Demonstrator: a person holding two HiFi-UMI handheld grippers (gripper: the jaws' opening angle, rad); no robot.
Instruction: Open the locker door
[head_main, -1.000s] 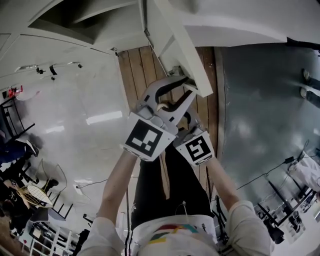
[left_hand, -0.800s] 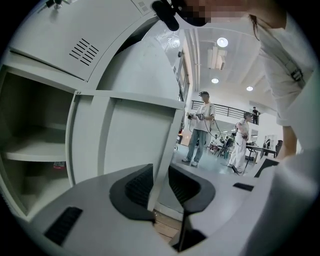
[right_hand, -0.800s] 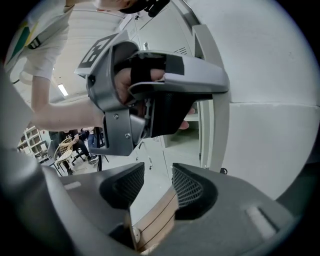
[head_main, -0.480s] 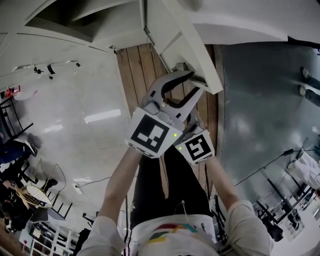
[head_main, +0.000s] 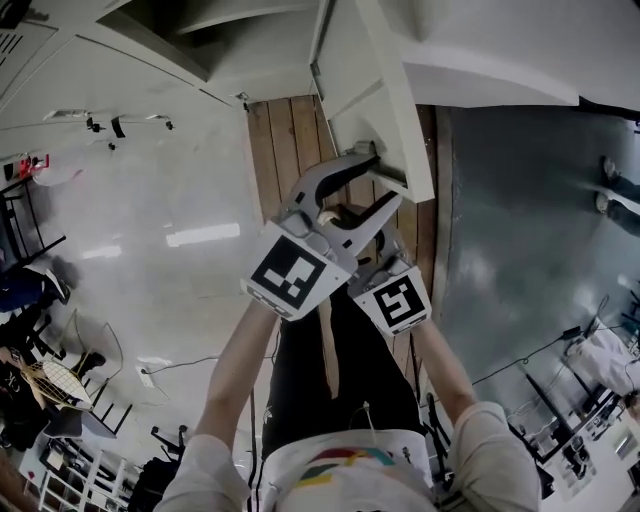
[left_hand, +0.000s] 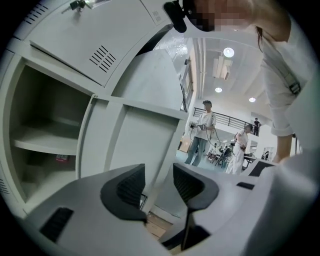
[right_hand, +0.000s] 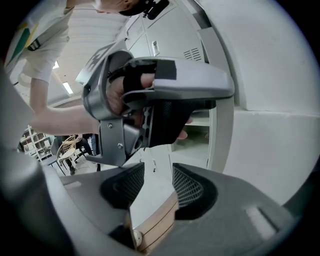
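Note:
The pale grey locker door (head_main: 395, 95) stands swung out, and its thin edge (left_hand: 162, 165) runs up between the jaws of my left gripper (left_hand: 157, 182). Those jaws have just been opening. The ribbed black pads (left_hand: 131, 186) stand off the edge on both sides, so the left gripper is open. The open compartment (left_hand: 45, 145) with a shelf lies to the left. My right gripper (right_hand: 159, 182) is open with nothing between its pads. It sits just below and behind the left gripper (right_hand: 150, 100); only its marker cube (head_main: 398, 300) shows in the head view.
Another locker door with vent slots (left_hand: 102, 55) is above the open compartment. Below are a strip of wooden boards (head_main: 285, 150), a glossy white floor (head_main: 150, 230) and a grey floor (head_main: 520, 220). Two people (left_hand: 202, 132) stand far off in the hall. Chairs and racks (head_main: 60, 385) stand at the left.
The left gripper's jaws have spread wider around the door's edge and no longer pinch it. Both grippers have shifted a little along with the door.

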